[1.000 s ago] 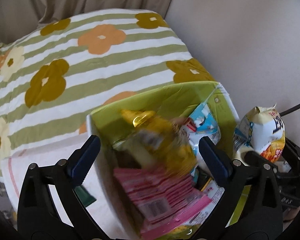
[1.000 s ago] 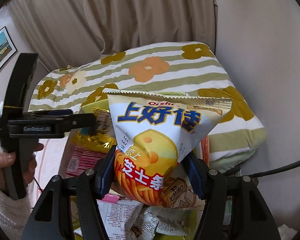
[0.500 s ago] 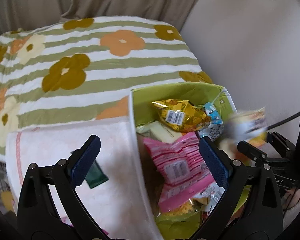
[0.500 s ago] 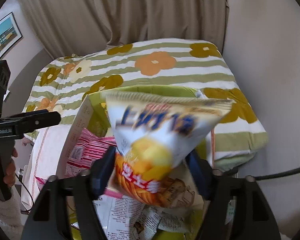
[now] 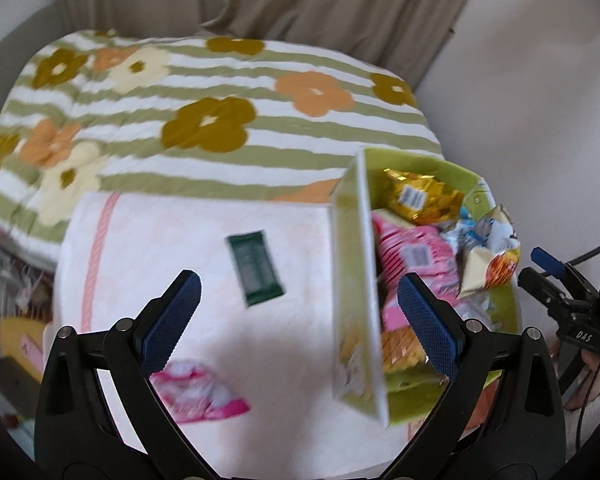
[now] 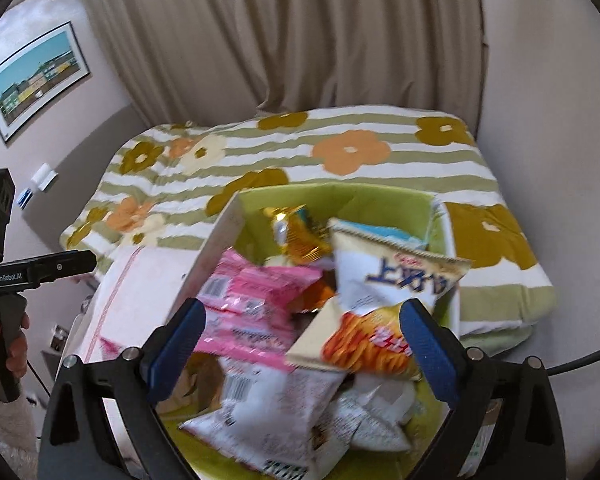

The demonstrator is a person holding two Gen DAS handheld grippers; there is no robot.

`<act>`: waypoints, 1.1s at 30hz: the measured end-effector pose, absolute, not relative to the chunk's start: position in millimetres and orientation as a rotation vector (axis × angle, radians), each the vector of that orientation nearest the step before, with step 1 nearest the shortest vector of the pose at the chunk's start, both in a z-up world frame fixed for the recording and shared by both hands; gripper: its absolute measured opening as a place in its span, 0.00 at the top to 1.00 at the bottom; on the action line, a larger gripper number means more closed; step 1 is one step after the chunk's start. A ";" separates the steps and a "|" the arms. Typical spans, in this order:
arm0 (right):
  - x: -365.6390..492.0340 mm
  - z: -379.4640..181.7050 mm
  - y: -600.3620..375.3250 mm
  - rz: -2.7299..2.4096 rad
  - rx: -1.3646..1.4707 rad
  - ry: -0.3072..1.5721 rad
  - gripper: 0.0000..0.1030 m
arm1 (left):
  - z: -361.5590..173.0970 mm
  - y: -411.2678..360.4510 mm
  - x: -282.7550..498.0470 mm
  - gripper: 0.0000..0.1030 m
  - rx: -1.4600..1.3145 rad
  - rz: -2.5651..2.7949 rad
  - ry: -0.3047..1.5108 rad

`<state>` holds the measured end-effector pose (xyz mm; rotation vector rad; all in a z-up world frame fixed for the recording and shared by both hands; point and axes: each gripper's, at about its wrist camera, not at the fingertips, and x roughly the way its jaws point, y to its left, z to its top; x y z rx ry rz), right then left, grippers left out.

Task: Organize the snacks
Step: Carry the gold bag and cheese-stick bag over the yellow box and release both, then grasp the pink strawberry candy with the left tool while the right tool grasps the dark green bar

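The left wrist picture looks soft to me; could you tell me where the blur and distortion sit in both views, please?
Left wrist view: motion blur smears the green packet, the pink packet and the box; its own gripper stays sharp. Right wrist view: sharper, though the chip bag is slightly smeared. Both: fisheye bends the bedspread and darkens the corners.

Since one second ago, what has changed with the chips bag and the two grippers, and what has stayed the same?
The right gripper has just been opening and let go of the chips bag, which now lies tilted in the green box on the other snacks. The left gripper swung from over the box to over the towel, toward the dark green packet. It is open and empty, as before. The box stayed put.
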<state>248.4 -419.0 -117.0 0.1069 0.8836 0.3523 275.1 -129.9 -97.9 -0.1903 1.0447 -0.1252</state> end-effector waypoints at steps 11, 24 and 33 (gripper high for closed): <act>226.5 -93.5 -342.6 0.462 0.048 0.836 0.06 | -100.7 -57.6 206.2 0.05 -0.267 -0.044 1.043; 251.9 -98.3 -212.9 0.569 -0.080 0.882 0.06 | -174.5 -7.3 168.2 0.05 -0.341 -0.095 1.201; 296.2 -160.7 -162.0 0.542 -0.180 1.074 0.06 | -239.4 -8.7 179.3 0.05 -0.356 -0.093 1.261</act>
